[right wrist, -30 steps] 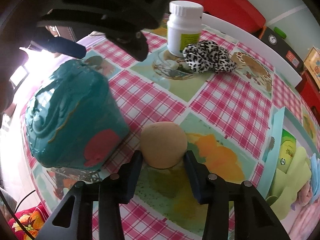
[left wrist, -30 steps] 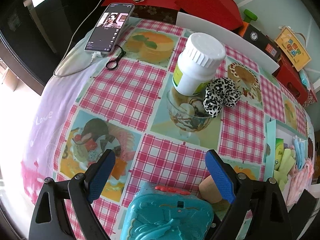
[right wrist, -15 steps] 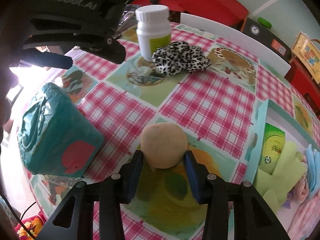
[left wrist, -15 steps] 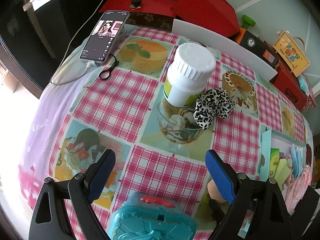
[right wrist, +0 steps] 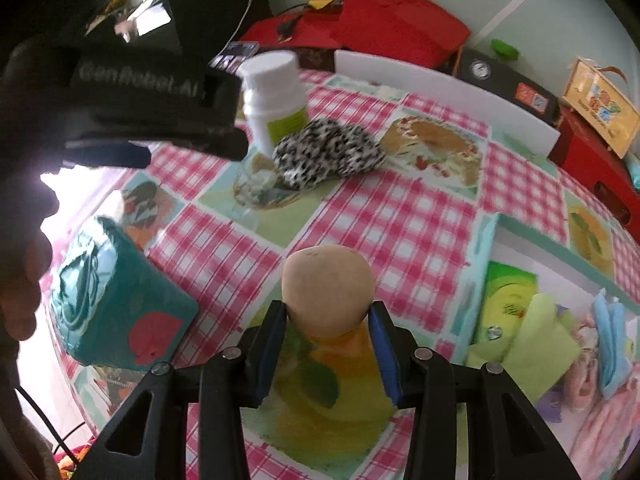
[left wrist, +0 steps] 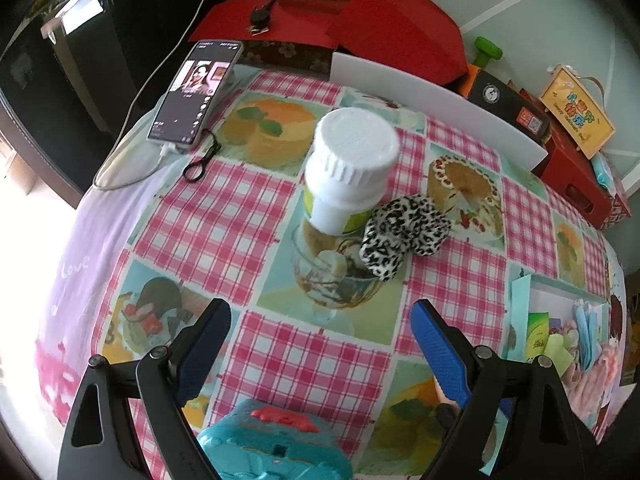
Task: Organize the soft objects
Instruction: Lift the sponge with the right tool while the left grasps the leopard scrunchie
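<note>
Right wrist view showed the bench (right wrist: 400,220) under a pink checked cloth with dessert pictures. At the right edge stood a pale green box (right wrist: 532,236), open, with soft pieces of cloth inside. A teal case (right wrist: 116,300) stood at the left, near the tan soft ball (right wrist: 326,290). The right gripper (right wrist: 327,320) held this ball: its blue fingers (right wrist: 272,344) were pressed on both sides of it, above the cloth, between the teal case and the box. Farther back a white bottle (right wrist: 276,96) stood upright, and the leopard scrunchie (right wrist: 328,152) lay touching its foot. In the left wrist view the left gripper (left wrist: 320,332) was released, fingers (left wrist: 204,340) wide apart and holding nothing, above the cloth in front of the bottle. A phone (left wrist: 196,92) lay at the far left corner.
</note>
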A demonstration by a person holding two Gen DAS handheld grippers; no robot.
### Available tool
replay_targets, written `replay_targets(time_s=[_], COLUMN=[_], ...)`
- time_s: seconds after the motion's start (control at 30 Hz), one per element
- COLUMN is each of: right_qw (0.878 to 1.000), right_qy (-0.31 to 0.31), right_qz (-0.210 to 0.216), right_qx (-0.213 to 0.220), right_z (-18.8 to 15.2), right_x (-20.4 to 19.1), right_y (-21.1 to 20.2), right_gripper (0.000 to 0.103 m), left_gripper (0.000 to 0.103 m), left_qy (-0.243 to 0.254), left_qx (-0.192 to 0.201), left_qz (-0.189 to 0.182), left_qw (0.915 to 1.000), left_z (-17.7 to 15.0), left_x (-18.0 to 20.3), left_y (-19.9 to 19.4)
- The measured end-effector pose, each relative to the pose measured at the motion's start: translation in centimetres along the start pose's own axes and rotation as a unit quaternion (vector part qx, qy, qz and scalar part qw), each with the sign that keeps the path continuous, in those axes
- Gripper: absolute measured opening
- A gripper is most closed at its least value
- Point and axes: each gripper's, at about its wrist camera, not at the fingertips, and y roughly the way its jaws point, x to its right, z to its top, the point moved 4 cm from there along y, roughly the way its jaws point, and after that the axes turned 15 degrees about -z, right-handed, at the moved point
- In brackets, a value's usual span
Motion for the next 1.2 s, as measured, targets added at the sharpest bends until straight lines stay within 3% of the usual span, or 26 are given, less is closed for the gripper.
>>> replay_targets(time_s=[0.53,0.87,1.2], right_qw=[0.99,0.983,0.977], right_qy=[0.118,0.154,0.181], right_qz=[-0.063,-0.086,-0.1], right_qx=[0.044,0.056,0.048], right_z=[1.8,1.3,0.6], right_x=[10.5,13.8,16.1], right_y=[-3.0,-4.2,-4.1], right_gripper=[0.045,0.045,0.045], left_gripper=[0.091,0.091,0.091], left_qy=[-0.018,-0.033,-0.07], left_qx=[0.03,0.03,0.055], left_qz=[-0.003,-0.012,-0.025], left_qw=[0.9994,0.9989,0.9957], left_z=[2.3,2.5,2.9], left_x=[2.2,2.9,1.4], left_y=[2.3,6.1,6.6])
